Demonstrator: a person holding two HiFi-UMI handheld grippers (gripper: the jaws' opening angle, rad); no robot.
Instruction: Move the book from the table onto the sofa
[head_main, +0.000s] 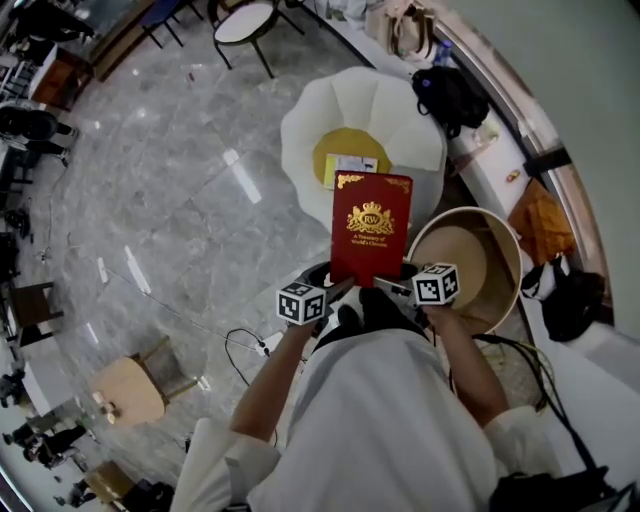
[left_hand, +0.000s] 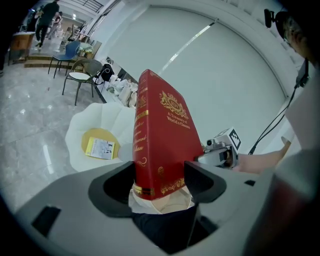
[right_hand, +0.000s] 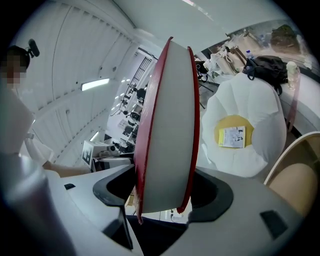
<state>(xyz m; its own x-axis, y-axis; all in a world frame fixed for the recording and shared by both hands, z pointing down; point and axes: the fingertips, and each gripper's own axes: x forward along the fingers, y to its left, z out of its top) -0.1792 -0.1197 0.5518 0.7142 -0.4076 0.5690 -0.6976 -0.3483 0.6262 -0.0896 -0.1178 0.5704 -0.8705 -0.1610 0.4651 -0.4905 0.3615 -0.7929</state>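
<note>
**Head view.** Book (head_main: 371, 228) is in the air over the floor (head_main: 180, 200), off the table (head_main: 505, 235) and short of the sofa (head_main: 400, 130). Its far end overlaps the sofa's near edge. Front cover faces up at me, spine on the left. The long axis runs away from the person, with the head end toward the sofa and the foot end toward the body. Left tongs (head_main: 340, 288) and right tongs (head_main: 395, 286) meet it at the two foot corners. A leaflet (head_main: 350, 167) lies on the sofa's yellow seat.

**Left gripper view.** Left tongs (left_hand: 159, 180) are clamped on the book (left_hand: 162, 145) at the spine-side foot corner, one jaw behind and one on the front cover. The book rises out of them, leaning slightly. Sofa (left_hand: 80, 125) is beyond, and the right tongs (left_hand: 222, 150) are just beside.

**Right gripper view.** Right tongs (right_hand: 162, 192) stand wide but closed across the full thickness, one jaw on each cover, with the page edge (right_hand: 167, 130) facing me. Sofa (right_hand: 260, 110) is ahead and the table rim (right_hand: 295, 165) is at the right.

**Handling, my read.** This is a thick, stiff hardback, probably heavy. The cover looks glossy, so slipping is possible. Both holds are at the foot, which leaves a long lever, so I'd keep both clamps on across the boards. I'd lay it flat, head end first, beside the leaflet.
</note>
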